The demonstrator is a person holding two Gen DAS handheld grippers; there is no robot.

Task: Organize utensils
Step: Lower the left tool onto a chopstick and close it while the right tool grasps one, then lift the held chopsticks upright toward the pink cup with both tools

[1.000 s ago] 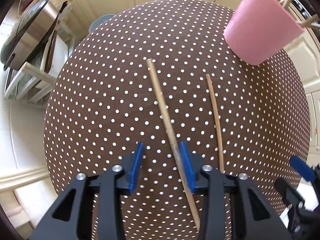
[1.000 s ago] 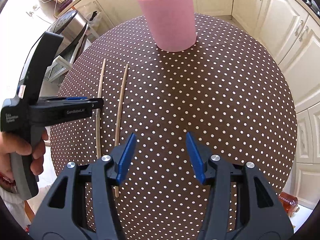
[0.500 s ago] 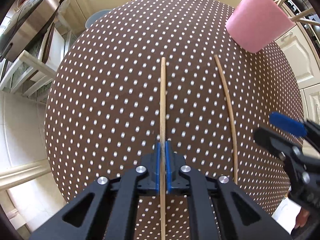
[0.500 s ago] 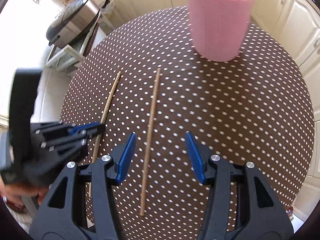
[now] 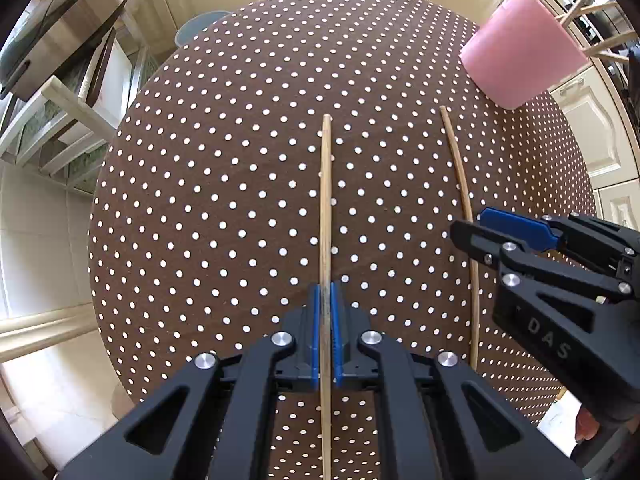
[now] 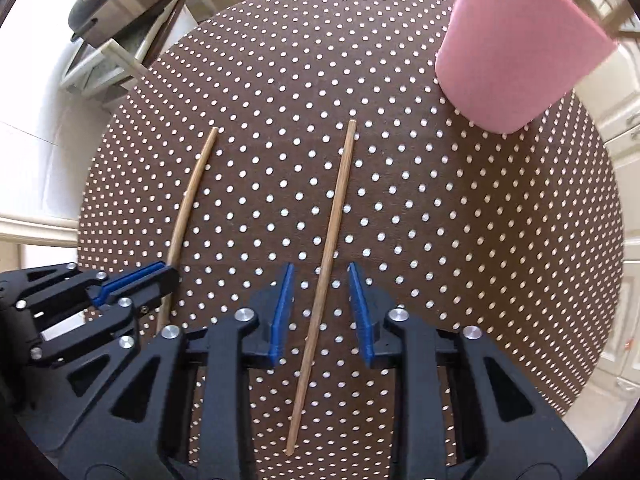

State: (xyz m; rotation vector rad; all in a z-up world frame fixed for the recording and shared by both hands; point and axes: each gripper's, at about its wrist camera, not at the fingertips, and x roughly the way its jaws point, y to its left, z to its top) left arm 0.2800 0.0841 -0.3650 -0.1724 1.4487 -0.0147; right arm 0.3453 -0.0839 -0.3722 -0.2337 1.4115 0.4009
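Wooden left chopstick (image 5: 325, 216) now clamped by left gripper (image 5: 327, 332); right gripper (image 6: 320, 304) just narrowing astride right chopstick (image 6: 328, 248), pads not touching.

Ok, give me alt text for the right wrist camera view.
A wooden chopstick lies between the open blue fingers of the right hand-held gripper, untouched, on a brown polka-dot tablecloth. To its left, the left hand-held gripper is closed on a second chopstick; a pink cup stands upper right.

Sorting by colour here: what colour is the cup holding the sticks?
Pink; the cup shows best in the right wrist view.
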